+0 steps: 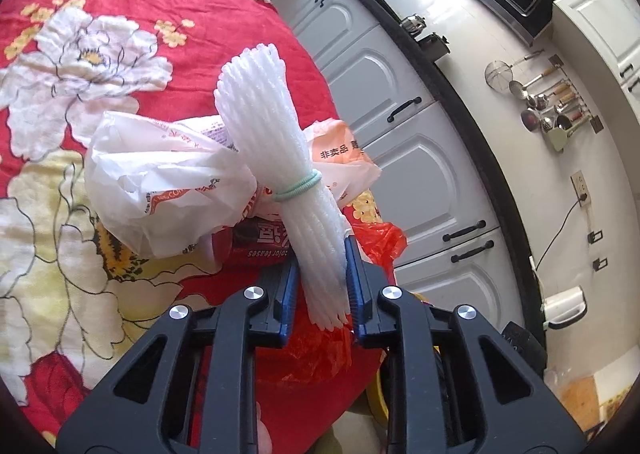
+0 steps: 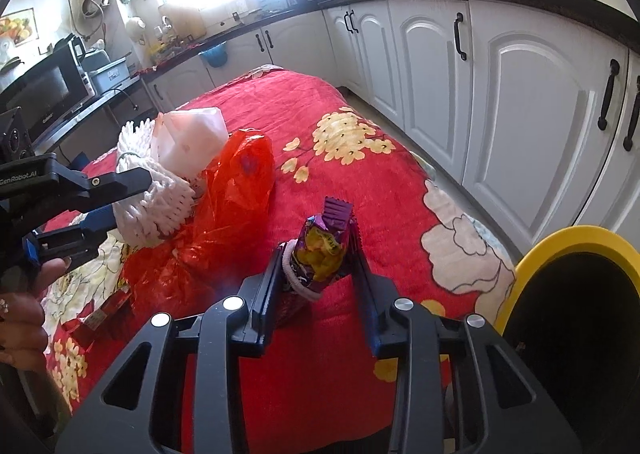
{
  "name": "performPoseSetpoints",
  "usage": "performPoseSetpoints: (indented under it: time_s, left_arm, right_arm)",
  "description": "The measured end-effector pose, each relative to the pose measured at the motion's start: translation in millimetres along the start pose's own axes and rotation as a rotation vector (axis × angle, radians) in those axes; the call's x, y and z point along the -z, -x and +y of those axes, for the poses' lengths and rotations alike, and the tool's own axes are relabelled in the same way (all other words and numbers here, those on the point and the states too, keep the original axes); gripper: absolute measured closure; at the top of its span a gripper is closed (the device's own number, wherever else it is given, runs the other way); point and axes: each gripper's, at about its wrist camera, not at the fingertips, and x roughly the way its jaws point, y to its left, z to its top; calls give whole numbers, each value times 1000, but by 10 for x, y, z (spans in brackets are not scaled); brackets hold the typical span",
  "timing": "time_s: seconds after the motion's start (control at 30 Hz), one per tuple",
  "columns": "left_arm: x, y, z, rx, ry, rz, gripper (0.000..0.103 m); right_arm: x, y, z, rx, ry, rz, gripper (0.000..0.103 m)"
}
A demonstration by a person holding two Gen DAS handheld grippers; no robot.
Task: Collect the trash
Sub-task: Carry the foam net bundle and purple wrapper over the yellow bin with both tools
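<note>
My left gripper (image 1: 320, 254) is shut on the lower end of a white foam net bundle (image 1: 264, 126) tied with a pale green band; the bundle stands up from the jaws. Under it lie a white printed plastic bag (image 1: 160, 182), a red snack packet (image 1: 256, 246) and a crumpled red plastic bag (image 1: 316, 350). In the right wrist view, my right gripper (image 2: 317, 250) is shut on a purple and yellow snack wrapper (image 2: 320, 250) with a white band around it, just above the cloth. The left gripper (image 2: 130, 200) and foam net (image 2: 160, 206) show at the left there.
A red floral cloth (image 2: 320, 134) covers the table. A black bin with a yellow rim (image 2: 560, 242) stands at the table's right edge. White cabinets (image 2: 520, 114) under a dark counter run along the right. A person's hand (image 2: 24, 318) holds the left gripper.
</note>
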Motion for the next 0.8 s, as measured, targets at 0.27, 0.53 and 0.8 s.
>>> performPoseSetpoints:
  time_s: [0.27,0.53,0.8]
  left_arm:
    - [45,131,-135,-22,-94,-38,90]
    - [101,233,-310,-32,-173,-68,90]
    - [186,342,-547,-31,-270,-98,90]
  right_arm:
    - [63,120,-16,1,-13,-15,71]
    - [74,310,-1,-14,-18,-42,71]
    - [31,594,-27,-12,-21,-94,71]
